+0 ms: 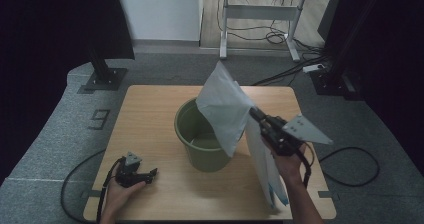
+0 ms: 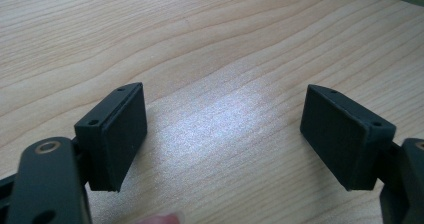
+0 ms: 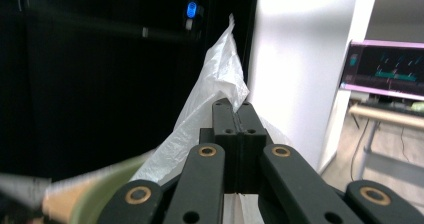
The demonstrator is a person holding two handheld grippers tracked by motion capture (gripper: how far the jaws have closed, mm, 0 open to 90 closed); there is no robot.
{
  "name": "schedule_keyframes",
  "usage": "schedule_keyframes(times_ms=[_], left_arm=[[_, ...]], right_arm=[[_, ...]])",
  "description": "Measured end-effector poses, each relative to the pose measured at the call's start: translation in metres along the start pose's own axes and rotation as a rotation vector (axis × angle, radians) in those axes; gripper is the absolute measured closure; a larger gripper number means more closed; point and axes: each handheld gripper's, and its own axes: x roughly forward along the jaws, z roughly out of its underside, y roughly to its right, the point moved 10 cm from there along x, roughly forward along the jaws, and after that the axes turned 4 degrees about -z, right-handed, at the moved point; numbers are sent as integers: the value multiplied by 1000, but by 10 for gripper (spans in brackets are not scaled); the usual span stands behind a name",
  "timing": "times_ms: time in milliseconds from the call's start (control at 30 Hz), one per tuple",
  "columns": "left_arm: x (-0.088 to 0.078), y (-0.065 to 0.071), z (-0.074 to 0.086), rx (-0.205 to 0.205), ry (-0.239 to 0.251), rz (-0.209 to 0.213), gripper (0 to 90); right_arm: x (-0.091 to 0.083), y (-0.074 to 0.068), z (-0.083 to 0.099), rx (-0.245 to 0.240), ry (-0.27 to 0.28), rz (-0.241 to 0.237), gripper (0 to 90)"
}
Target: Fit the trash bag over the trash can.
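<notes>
i've got the right gripper (image 1: pixel 253 113) pinched shut on a thin white plastic bag (image 1: pixel 223 106), its jaws pressed together on the film, and the bag is lifted over the right half of the green bucket (image 1: pixel 202 146) in the middle of the wooden table (image 1: pixel 150 114). one flap stands up above the rim and another hangs down across the opening, while a long tail drops to the near right of the bucket toward the table edge. my left gripper (image 1: pixel 150 173) rests low on the table at the near left, jaws spread with nothing between them, well apart from the bucket. i'd judge this as early going: the bag is picked up and brought to the bucket, but it isn't opened, pushed inside or folded over the rim yet, and the left gripper has no hold on it.
</notes>
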Motion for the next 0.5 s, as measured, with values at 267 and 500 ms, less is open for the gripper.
schedule_keyframes(times_ms=[267,500], left_arm=[[0,0,0,-2,0,2,186],[0,0,0,0,0,0,186]], right_arm=[[15,-22,42,55,-70,-75,886],[19,-34,62,98,-116,-128,882]])
